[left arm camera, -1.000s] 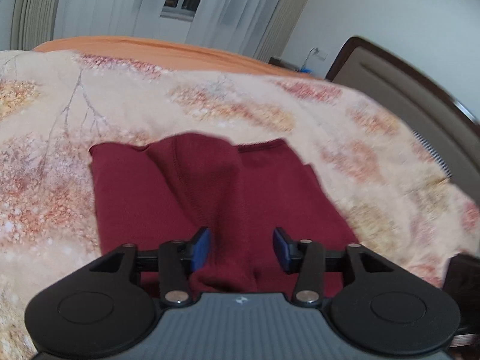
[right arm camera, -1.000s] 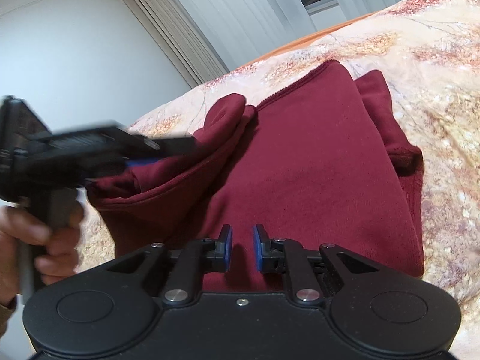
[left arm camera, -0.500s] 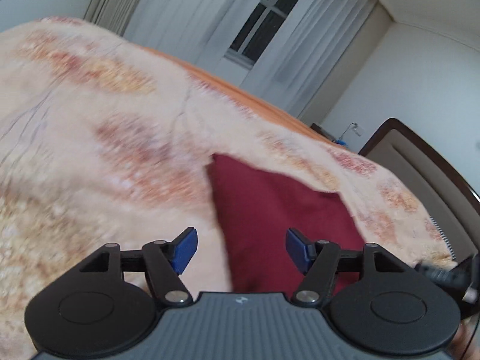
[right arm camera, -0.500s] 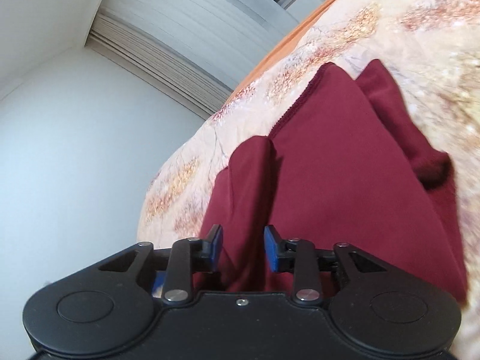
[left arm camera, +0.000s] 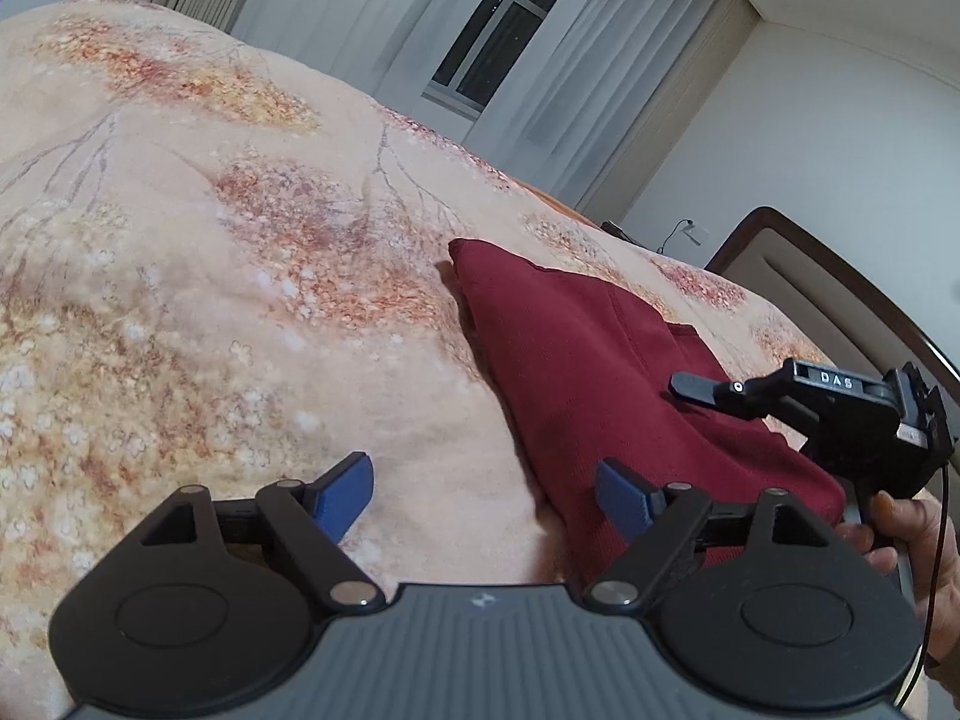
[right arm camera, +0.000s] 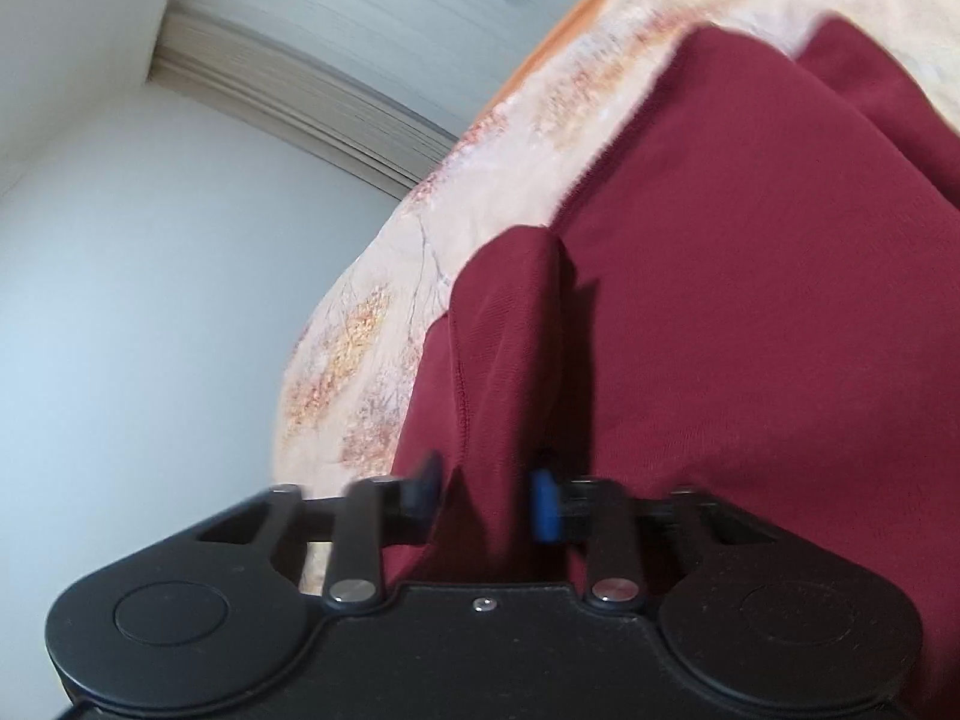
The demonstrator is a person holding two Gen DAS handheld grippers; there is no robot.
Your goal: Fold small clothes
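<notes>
My left tongs have let go of the garment and now gape wide over the bed, low in the frame. So that fold is laid; the garment lies mid-right. My right tongs, tilted steeply, are parted narrowly around a raised fold, perhaps releasing; the grip is unclear.

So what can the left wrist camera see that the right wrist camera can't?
Only the left wrist view shows the window, the headboard, the person's hand and the whole right gripper from outside, plus the left gripper open over the bedspread. Only the right wrist view shows a raised fold of the maroon garment between the right gripper's fingers. Both show garment and bedspread.
</notes>
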